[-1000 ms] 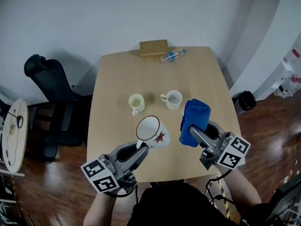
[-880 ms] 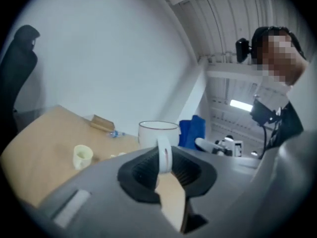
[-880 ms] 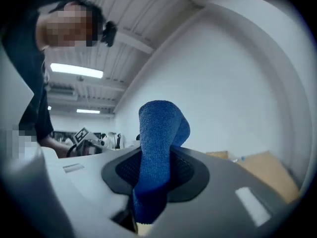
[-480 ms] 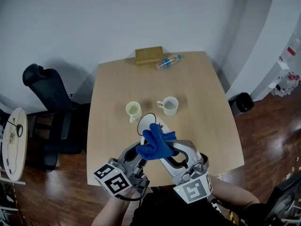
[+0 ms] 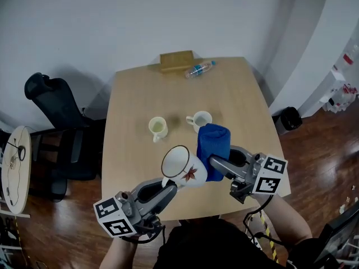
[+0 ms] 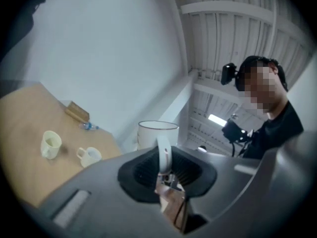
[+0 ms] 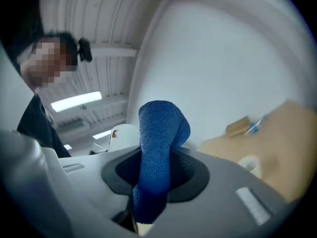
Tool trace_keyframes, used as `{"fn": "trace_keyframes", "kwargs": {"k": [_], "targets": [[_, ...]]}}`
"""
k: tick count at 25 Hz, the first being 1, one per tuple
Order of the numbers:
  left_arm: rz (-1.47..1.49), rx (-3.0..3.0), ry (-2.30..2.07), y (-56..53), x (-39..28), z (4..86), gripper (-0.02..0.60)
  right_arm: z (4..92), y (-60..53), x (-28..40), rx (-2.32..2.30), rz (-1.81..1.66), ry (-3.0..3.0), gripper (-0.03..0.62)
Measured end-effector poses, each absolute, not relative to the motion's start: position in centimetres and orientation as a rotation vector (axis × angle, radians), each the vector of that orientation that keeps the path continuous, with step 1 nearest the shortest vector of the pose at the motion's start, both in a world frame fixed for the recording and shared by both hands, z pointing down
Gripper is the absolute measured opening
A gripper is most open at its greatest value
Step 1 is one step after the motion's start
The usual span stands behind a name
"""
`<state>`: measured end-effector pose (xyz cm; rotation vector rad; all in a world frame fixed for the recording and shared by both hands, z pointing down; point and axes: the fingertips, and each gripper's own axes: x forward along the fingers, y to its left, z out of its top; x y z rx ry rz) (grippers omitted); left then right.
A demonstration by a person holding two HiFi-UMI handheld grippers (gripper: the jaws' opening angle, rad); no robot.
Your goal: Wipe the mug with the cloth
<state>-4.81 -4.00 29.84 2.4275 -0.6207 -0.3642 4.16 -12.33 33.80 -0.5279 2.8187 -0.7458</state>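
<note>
- Currently the left gripper (image 5: pixel 168 182) sits at lower centre-left of the head view, jaws clamped on the handle (image 6: pixel 164 155) of the mug (image 5: pixel 182 165).
- Left gripper view confirms it: the pads pinch the white handle loop, and the mug body (image 6: pixel 157 134) stands just past them, rim up.
- Mug is held up over the near part of the table (image 5: pixel 134 94), mouth tilted toward the upper left of the frame. It is white with a dark rim and a red leaf print on its side.
- Right gripper (image 5: pixel 216 162) is at lower centre-right, jaws closed on the blue cloth (image 5: pixel 213 144).
- Right gripper view: the cloth (image 7: pixel 157 148) stands up from between the pads as a folded hump, and the mug (image 7: pixel 120 134) shows just behind it to the left.
- In the head view the cloth lies right against the mug's right side; actual contact is not clear.
- Mid-table there is a pale yellow cup (image 5: pixel 158 128) and, to its right, a white cup (image 5: pixel 200 119).
- At the far edge, top centre, are a brown box (image 5: pixel 176 60) and a plastic bottle (image 5: pixel 199 69) lying flat.
- A black chair (image 5: pixel 50 101) is left of the table.
</note>
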Motion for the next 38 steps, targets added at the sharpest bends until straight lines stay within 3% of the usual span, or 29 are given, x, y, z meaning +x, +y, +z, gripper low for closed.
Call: {"fn": "trace_keyframes", "kwargs": {"k": [3,6,13,20,25,32,38], "targets": [[-0.441,2.426,-0.376,-1.9,-2.8,27.8,0.061,34.7,-10.4,3.1,0.023,-1.163,2.509,0.117],[-0.517,2.427,-0.222,-0.7,-1.1,25.7,0.061,34.2,-7.6,2.2,0.4,-1.362,2.15,0.117],[-0.597,2.425,-0.177,0.0,0.2,24.8,0.061,32.1,-3.1,-0.3,0.693,-1.54,1.662,0.115],[-0.623,2.416,-0.592,-3.2,-3.4,26.7,0.061,35.8,-9.4,3.0,-0.021,-1.458,1.944,0.115],[-0.315,2.619,-1.045,-5.4,-5.6,27.7,0.061,37.1,-10.7,4.9,-0.555,-1.171,2.554,0.115],[-0.276,2.676,-0.938,-4.4,-2.7,26.8,0.061,38.2,-8.4,1.3,-0.489,-1.401,2.503,0.115],[-0.199,2.619,-1.035,-5.5,-3.1,28.7,0.061,38.3,-5.8,-0.6,-0.492,-1.142,2.792,0.114]]}}
